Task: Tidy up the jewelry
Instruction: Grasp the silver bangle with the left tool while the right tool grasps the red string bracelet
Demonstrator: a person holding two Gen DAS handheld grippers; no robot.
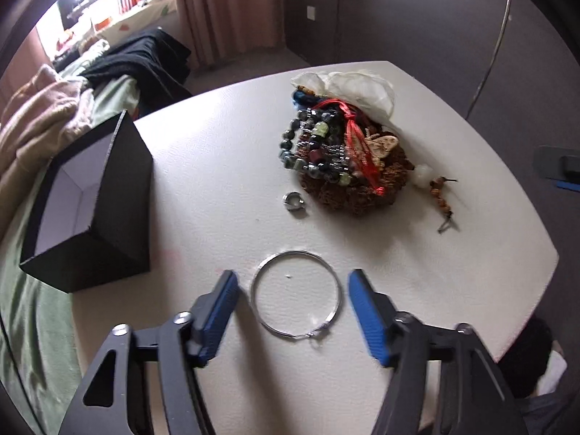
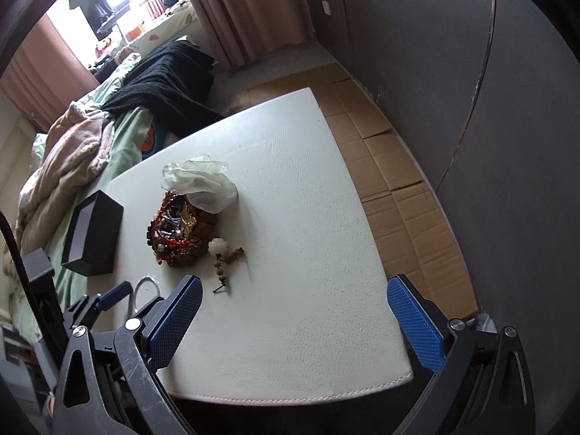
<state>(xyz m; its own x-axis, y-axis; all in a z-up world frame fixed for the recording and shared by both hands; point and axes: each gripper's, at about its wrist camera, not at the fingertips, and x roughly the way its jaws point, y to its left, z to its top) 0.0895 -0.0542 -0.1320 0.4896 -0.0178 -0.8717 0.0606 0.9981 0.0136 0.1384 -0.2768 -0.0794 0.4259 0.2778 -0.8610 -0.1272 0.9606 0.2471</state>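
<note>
A thin silver bangle (image 1: 328, 320) lies flat on the white table (image 1: 224, 166). My left gripper (image 1: 293, 279) is open, its blue fingers on either side of the bangle, low over the table. A heap of bead bracelets and necklaces (image 1: 337, 152) with a red cord and a wooden butterfly lies beyond it. A small silver ring (image 1: 293, 202) sits just before the heap. An open black box (image 1: 87, 199) with a white inside stands at the table's left edge. My right gripper (image 2: 293, 286) is open and empty above the table's near right part; the heap shows in its view (image 2: 181, 232).
A crumpled white pouch (image 1: 359, 87) lies behind the heap. A wooden bead string with a white charm (image 1: 436, 188) lies right of it. A bed with blankets and black clothing (image 1: 54, 116) borders the table's left. Cardboard (image 2: 391, 166) covers the floor to the right.
</note>
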